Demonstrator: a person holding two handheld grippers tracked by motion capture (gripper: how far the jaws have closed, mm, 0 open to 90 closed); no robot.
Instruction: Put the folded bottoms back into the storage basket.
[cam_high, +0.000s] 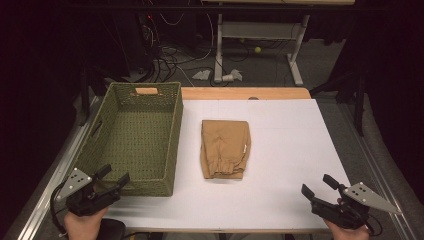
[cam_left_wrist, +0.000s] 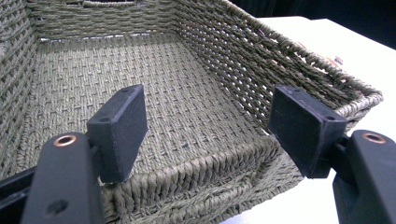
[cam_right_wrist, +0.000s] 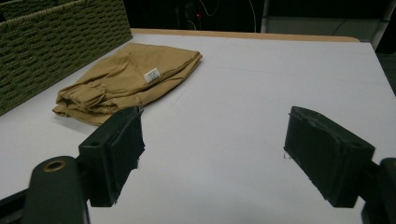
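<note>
A folded tan garment (cam_high: 224, 148) lies in the middle of the white table top (cam_high: 290, 150); the right gripper view shows the same garment (cam_right_wrist: 128, 79) with a small white label facing up. A green woven basket (cam_high: 134, 135) stands at the left, empty inside (cam_left_wrist: 140, 88). My left gripper (cam_high: 114, 181) is open, held over the basket's near rim (cam_left_wrist: 201, 168) with nothing between its jaws. Near the front right corner of the table my right gripper (cam_high: 318, 184) is open too, well short of the garment, its jaws (cam_right_wrist: 210, 154) empty above the bare top.
The basket's side wall (cam_right_wrist: 56, 51) stands just left of the garment. A wooden strip (cam_high: 245, 93) runs along the table's far edge. Beyond it are a desk frame (cam_high: 260, 35) and cables on the floor. Metal rails edge the table's sides.
</note>
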